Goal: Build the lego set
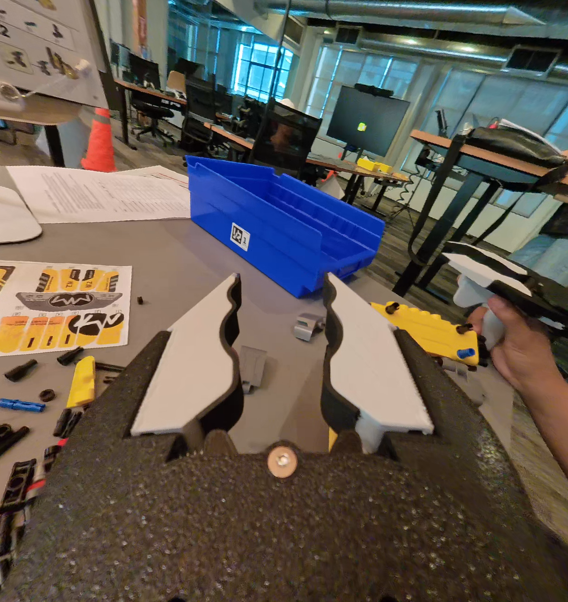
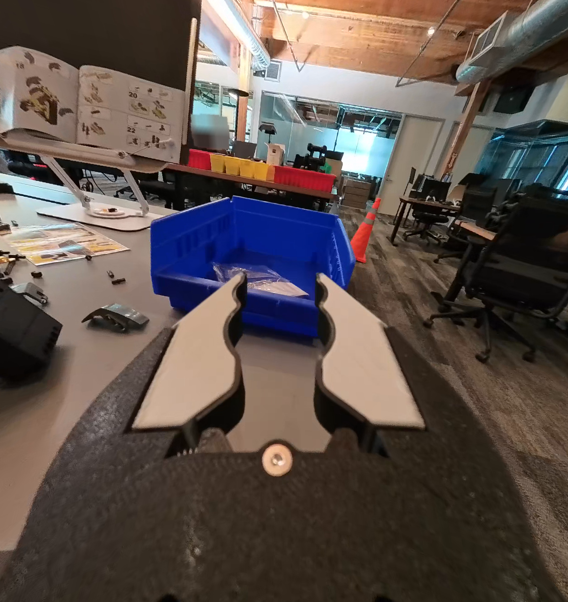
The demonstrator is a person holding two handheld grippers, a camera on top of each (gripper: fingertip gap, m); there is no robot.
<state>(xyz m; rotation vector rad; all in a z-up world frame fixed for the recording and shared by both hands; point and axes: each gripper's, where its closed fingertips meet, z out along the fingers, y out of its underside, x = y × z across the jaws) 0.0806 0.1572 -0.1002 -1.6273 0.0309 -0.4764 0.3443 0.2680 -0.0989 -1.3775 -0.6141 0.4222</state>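
My left gripper is open and empty, low over the grey table. Two small grey curved pieces lie between and just beyond its fingers, one near and one farther. A yellow studded panel with black pins lies to its right, next to a hand that holds the other gripper. My right gripper is open and empty, pointing at a blue bin close in front. A clear plastic bag lies inside the bin. The bin also shows in the left wrist view.
A sticker sheet and loose black, blue and yellow parts lie at the left. Printed papers lie behind. A grey piece and the left gripper's black body sit left of the right gripper. An open instruction booklet stands on a holder. The table edge, an orange cone and office chairs are at the right.
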